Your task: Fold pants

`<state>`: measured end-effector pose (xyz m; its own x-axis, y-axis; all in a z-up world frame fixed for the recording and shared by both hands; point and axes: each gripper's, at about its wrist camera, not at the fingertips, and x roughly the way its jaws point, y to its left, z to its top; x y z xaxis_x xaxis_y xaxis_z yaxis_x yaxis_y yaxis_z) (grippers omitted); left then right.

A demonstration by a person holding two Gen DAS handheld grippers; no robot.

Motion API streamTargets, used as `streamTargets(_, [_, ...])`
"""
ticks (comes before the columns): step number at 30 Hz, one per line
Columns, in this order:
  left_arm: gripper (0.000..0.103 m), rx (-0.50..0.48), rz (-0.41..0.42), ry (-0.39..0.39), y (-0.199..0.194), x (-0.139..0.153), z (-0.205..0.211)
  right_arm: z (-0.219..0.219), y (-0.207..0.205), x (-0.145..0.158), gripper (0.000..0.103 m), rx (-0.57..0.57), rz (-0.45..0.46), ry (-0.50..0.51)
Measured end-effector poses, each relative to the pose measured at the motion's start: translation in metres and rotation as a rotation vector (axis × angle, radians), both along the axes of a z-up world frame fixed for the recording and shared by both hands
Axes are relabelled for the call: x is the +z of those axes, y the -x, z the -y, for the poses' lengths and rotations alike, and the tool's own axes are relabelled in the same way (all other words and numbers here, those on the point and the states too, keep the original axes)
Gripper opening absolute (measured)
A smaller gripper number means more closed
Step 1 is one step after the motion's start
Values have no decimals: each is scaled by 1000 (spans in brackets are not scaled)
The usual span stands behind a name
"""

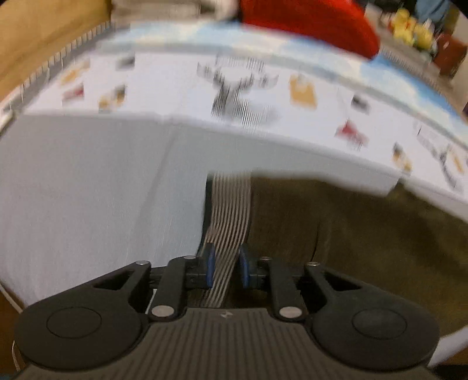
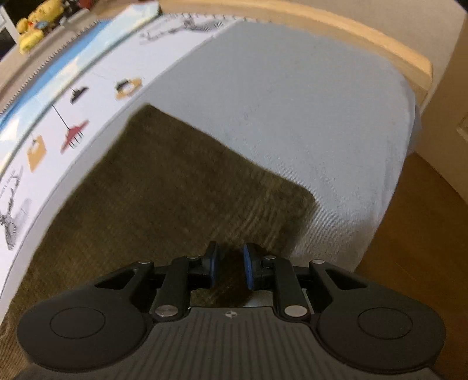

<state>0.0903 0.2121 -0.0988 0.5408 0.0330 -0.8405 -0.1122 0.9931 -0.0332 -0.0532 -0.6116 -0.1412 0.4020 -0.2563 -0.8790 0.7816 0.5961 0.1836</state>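
Olive corduroy pants lie folded on bed.

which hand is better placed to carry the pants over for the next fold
Likely the right: the right gripper pinches the olive pants fabric itself, while the left gripper only straddles their striped lining.

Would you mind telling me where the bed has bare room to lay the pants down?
The plain white sheet between the pants and the wooden bed frame is free. The printed side is tighter, bordered by a red cushion.

Black ribbed hand-held gripper, blue pads, silver screws.
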Motion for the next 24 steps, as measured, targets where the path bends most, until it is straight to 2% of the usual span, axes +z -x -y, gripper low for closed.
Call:
streamTargets(3, [21, -30, 86, 16, -3, 7, 14, -12, -3, 10, 21, 42, 42, 52])
streamTargets(6, [21, -92, 113, 13, -10, 9, 34, -23, -8, 22, 21, 81, 86, 90])
streamTargets(8, [21, -125, 94, -11, -22, 3, 48, -27, -16, 27, 21, 104, 112, 100])
streamTargets(10, [21, -137, 37, -60, -31, -10, 60, -34, -24, 34, 21, 134, 143, 115])
streamTargets(11, [21, -124, -12, -96, -36, -19, 60, -38, -28, 37, 21, 151, 157, 125])
streamTargets(12, [14, -95, -80, -127, -41, -31, 56, -44, -33, 40, 21, 171, 167, 137])
streamTargets(13, [13, -61, -135, -117, -45, -41, 51, -48, -37, 42, 21, 188, 172, 147])
streamTargets(15, [13, -15, -135, -67, -48, -39, 44, -62, -45, 50, 21, 233, 186, 170])
streamTargets(20, [14, -25, -90, -89, -44, -32, 51, -100, -70, 65, 21, 349, 246, 183])
streamTargets(22, [15, -23, -65, -72, -43, -27, 49, -120, -83, 72, 21, 406, 277, 184])
streamTargets(24, [16, -14, -75, -44, -45, -28, 45, -143, -98, 78, 21, 471, 311, 176])
